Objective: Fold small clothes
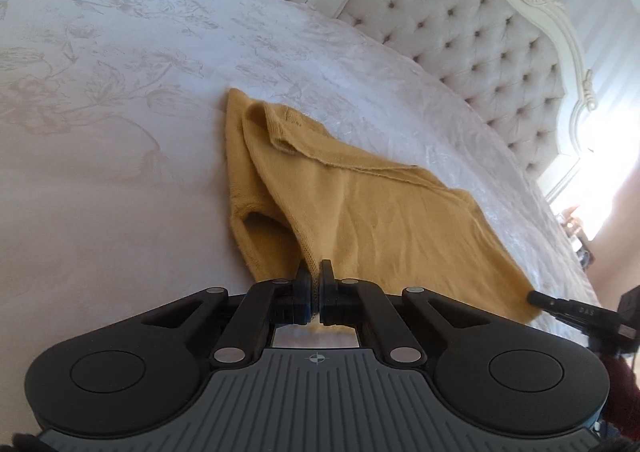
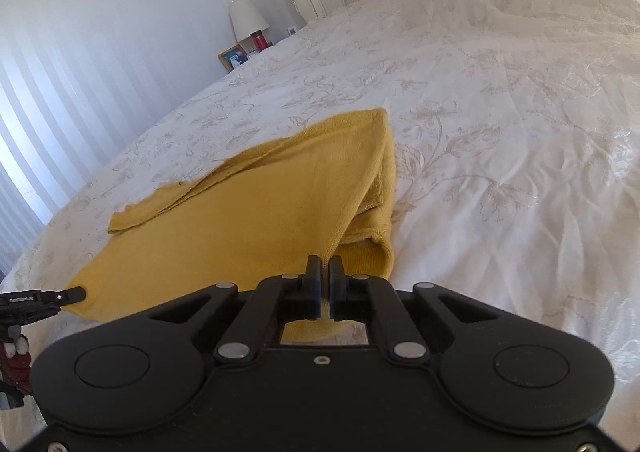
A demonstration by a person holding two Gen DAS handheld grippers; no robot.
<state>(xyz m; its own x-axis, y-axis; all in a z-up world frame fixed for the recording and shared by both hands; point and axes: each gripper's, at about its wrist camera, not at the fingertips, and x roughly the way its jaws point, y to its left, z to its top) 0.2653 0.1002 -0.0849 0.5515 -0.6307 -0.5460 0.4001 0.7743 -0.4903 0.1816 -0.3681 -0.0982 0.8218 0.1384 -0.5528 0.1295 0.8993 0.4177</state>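
Seen from the left wrist view, the left tool (image 1: 315, 275) sits at lower centre, its jaws closed tight on the near edge of the yellow garment (image 1: 360, 212). From the pinch the cloth spreads up and to the right across the bed (image 1: 120, 92), its left side doubled over in a fold. At the lower right the right tool (image 1: 534, 297) grips the garment's far corner; the white letters on its finger are too blurred to read.

From the right wrist view, the right tool (image 2: 324, 270) is likewise clamped on the garment (image 2: 248, 212), which stretches up and left from it. At the left edge the left tool (image 2: 80, 294) holds the other corner; its small label is unreadable.
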